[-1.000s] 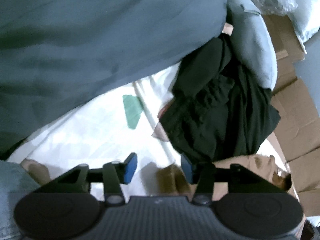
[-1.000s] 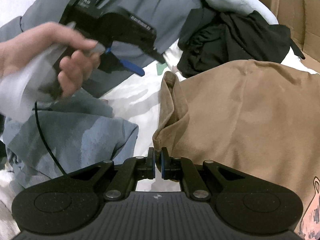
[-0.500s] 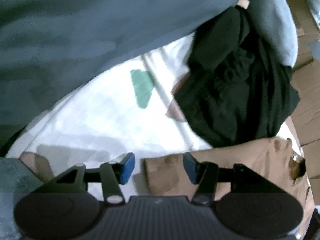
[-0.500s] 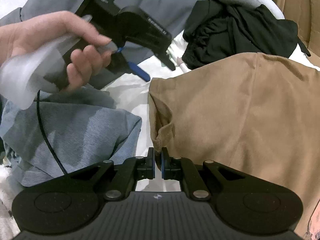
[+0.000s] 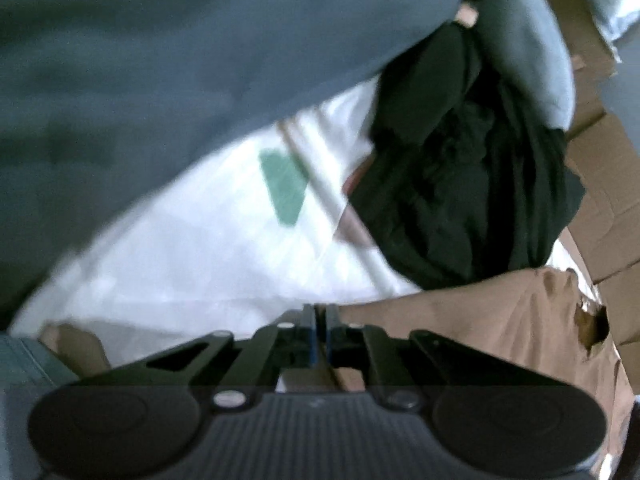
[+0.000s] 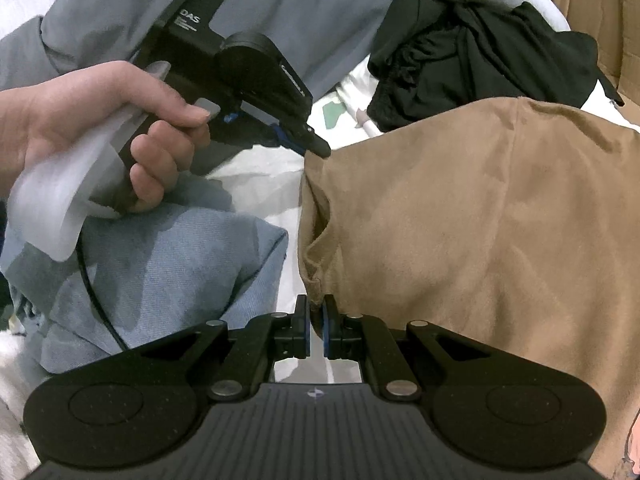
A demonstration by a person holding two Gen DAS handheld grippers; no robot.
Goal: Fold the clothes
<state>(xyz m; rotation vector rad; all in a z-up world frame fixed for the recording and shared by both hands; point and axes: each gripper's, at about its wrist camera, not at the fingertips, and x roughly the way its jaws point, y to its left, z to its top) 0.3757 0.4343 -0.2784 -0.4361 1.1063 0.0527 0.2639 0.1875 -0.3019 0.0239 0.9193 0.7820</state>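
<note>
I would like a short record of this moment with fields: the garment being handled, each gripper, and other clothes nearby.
garment: tan shirt, spread on the white sheet
left gripper: jaws shut on the far corner of the tan shirt
right gripper: jaws shut on the near edge of the tan shirt
left hand: holds the left gripper's handle
other clothes: black garment, crumpled beyond the shirt; blue jeans, beside it; grey garment, further back
</note>
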